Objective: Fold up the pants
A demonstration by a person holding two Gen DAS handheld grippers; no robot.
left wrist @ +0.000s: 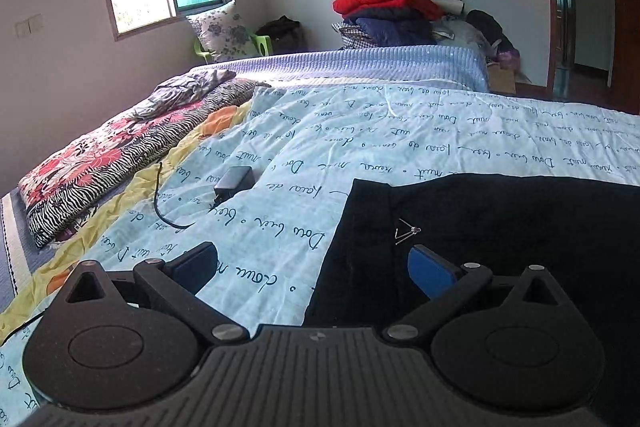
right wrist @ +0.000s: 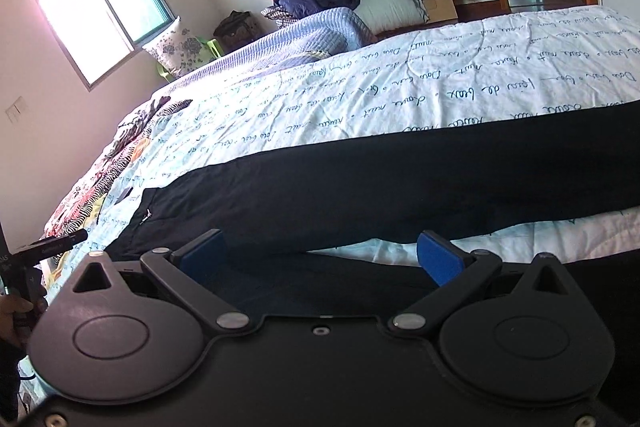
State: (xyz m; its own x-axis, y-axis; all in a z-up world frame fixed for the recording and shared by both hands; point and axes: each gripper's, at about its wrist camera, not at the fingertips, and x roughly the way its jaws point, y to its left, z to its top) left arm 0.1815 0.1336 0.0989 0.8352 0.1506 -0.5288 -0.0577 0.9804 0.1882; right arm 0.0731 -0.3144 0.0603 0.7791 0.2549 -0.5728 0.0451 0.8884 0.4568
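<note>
Dark navy pants (left wrist: 500, 227) lie flat on the light blue script-print bedspread (left wrist: 360, 131). In the left wrist view their waistband corner, with a small metal zipper pull (left wrist: 406, 231), lies just ahead of my left gripper (left wrist: 312, 267), which is open and empty, its right finger over the fabric. In the right wrist view the pants (right wrist: 400, 183) stretch left to right, one leg going off to the right. My right gripper (right wrist: 320, 255) is open and empty over the near leg's edge.
A black charger with its cord (left wrist: 234, 181) lies on the bedspread left of the pants. A floral and zebra-print folded blanket (left wrist: 108, 163) lies at the far left. A pile of clothes (left wrist: 392, 11) stands behind the bed. The left gripper's handle (right wrist: 44, 247) shows at the left edge.
</note>
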